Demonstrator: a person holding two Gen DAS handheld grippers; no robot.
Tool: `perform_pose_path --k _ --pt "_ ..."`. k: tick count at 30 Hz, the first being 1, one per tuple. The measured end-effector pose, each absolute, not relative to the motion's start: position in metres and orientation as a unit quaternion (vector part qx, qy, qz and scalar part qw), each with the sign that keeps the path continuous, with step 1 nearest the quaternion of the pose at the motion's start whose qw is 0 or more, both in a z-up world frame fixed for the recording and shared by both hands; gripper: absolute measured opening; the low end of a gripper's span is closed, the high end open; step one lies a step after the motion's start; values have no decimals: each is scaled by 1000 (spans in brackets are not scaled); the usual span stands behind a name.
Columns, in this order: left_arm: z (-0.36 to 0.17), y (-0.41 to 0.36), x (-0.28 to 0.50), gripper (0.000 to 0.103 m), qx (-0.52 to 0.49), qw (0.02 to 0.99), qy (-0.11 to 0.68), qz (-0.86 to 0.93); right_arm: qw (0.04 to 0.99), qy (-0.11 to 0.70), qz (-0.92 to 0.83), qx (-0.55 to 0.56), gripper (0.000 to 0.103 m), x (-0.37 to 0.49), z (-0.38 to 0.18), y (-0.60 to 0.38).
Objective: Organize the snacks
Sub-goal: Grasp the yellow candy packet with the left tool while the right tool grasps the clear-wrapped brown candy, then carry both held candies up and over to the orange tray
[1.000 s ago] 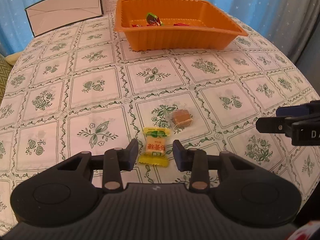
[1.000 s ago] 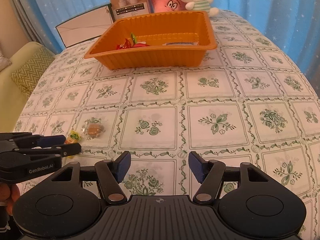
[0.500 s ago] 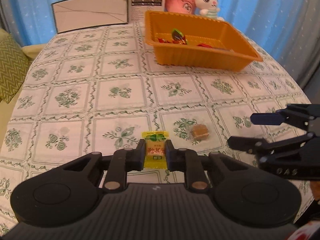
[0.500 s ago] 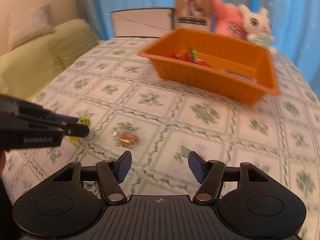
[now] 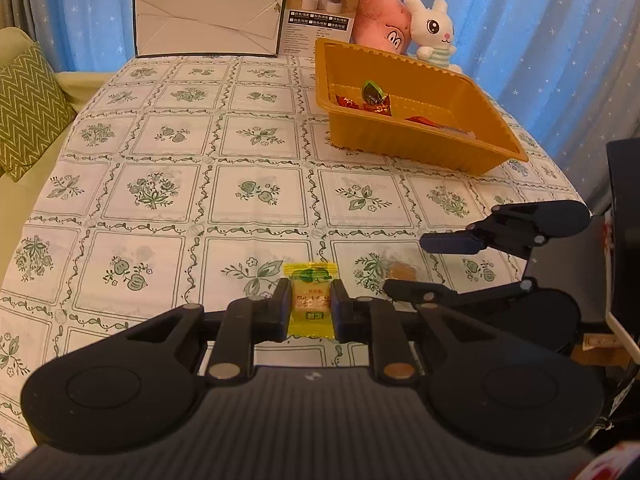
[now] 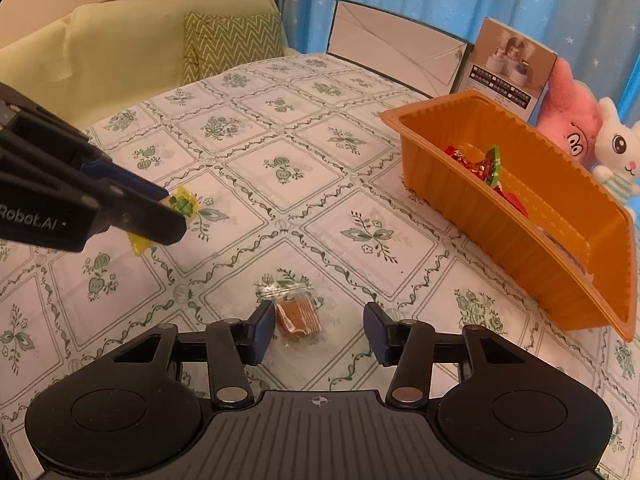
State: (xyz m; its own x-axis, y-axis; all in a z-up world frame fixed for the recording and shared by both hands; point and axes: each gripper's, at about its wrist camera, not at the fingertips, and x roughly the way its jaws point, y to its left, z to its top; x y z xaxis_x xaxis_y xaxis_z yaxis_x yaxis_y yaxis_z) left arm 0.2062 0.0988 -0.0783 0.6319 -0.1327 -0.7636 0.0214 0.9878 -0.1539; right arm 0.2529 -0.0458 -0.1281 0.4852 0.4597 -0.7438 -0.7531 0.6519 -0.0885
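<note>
My left gripper (image 5: pixel 310 310) is shut on a yellow and green wrapped candy (image 5: pixel 311 300), low over the tablecloth; the candy also shows in the right wrist view (image 6: pixel 182 206) between the left gripper's fingers. My right gripper (image 6: pixel 316 330) is open around a brown biscuit in clear wrap (image 6: pixel 298 318), which lies on the cloth nearer the left finger. In the left wrist view the biscuit (image 5: pixel 402 270) sits between the right gripper's fingers (image 5: pixel 452 244). The orange tray (image 5: pixel 400 140) holds several wrapped sweets (image 6: pixel 486 166).
A white box (image 5: pixel 208 26), a product carton (image 5: pixel 322 8) and two plush toys (image 5: pixel 430 30) stand at the table's far edge behind the tray. A yellow-green sofa with a zigzag cushion (image 6: pixel 228 46) is beside the table.
My left gripper closed on the yellow candy. My right gripper swung left and came down around the brown biscuit, still open.
</note>
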Motion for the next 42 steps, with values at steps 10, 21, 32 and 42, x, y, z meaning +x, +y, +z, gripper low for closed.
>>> perform_pose_path --k 10,21,32,42 --pt "-79 92 198 18 -71 898 431 -43 844 394 342 -120 21 247 -118 -56" --pt "-63 67 178 18 -61 901 427 -47 881 401 248 -47 21 205 -84 -105" --pt "-42 41 157 18 -51 904 420 -57 894 402 199 -2 21 174 -55 -142" --pt "-28 23 144 18 -45 906 414 -70 904 387 183 14 21 158 -32 -161"
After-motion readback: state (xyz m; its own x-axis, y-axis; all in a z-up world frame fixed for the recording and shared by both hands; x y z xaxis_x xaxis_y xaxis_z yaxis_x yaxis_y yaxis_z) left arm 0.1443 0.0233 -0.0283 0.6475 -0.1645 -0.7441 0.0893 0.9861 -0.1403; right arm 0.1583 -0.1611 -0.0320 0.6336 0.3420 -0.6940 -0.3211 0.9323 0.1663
